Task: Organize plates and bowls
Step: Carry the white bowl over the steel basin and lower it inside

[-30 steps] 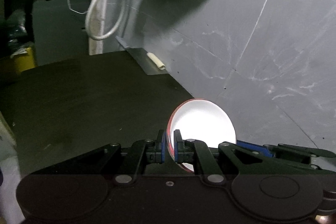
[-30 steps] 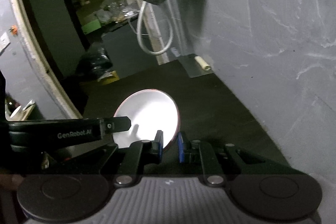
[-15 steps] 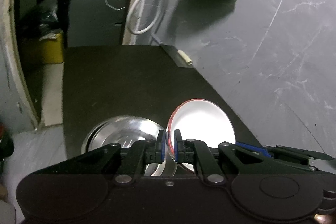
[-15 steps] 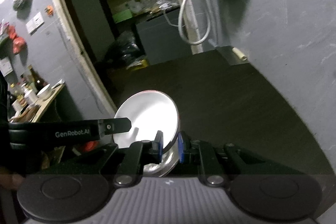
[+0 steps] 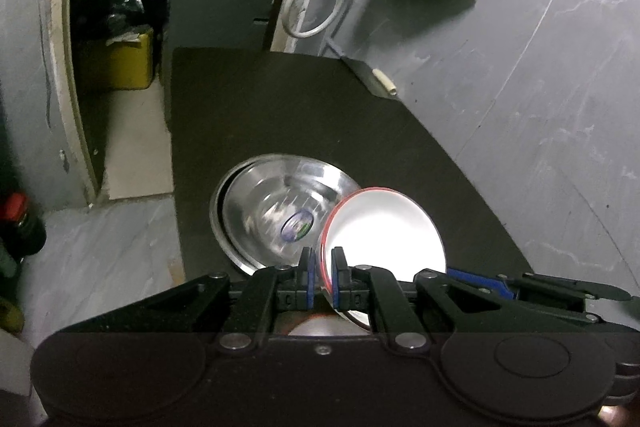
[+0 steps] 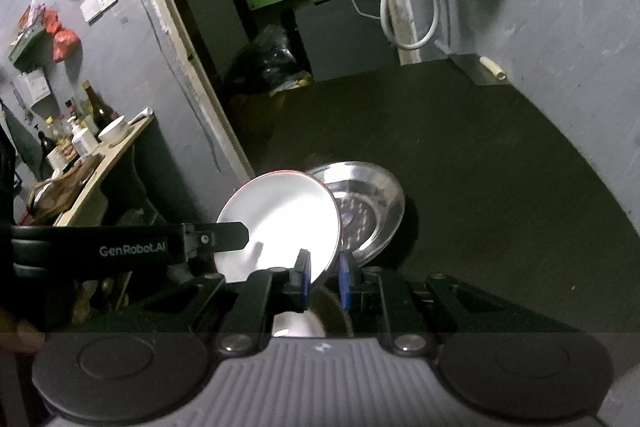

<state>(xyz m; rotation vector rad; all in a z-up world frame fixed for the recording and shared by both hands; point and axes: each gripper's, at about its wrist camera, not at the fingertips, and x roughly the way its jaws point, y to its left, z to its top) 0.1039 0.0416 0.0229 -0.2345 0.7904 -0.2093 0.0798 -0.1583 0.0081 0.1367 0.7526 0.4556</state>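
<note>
Both jaws are pinching the same thing. The left gripper (image 5: 321, 277) is clamped on the near-left rim of the white bowl (image 5: 384, 227), and the right gripper (image 6: 325, 277) grips the bowl's near-right rim, so the bowl hangs tilted between the two, its bright inside facing forward and up.

Just past the jaws, ahead and to the left of the left pair, sits the steel bowl (image 5: 276, 211) on the dark counter (image 5: 304, 107). In the right wrist view it lies ahead and to the right of the jaws, partly behind the white bowl's rim. Whether the two bowls touch I cannot tell; they overlap in both views.

A second ago only bare counter lay ahead of the jaws; since then both hands have swept across it with the grip unchanged, and the steel bowl has come into view right beside the carried one. That puts the white bowl at its likely stacking spot: the next step is probably lowering it into the steel bowl and letting go.
</note>
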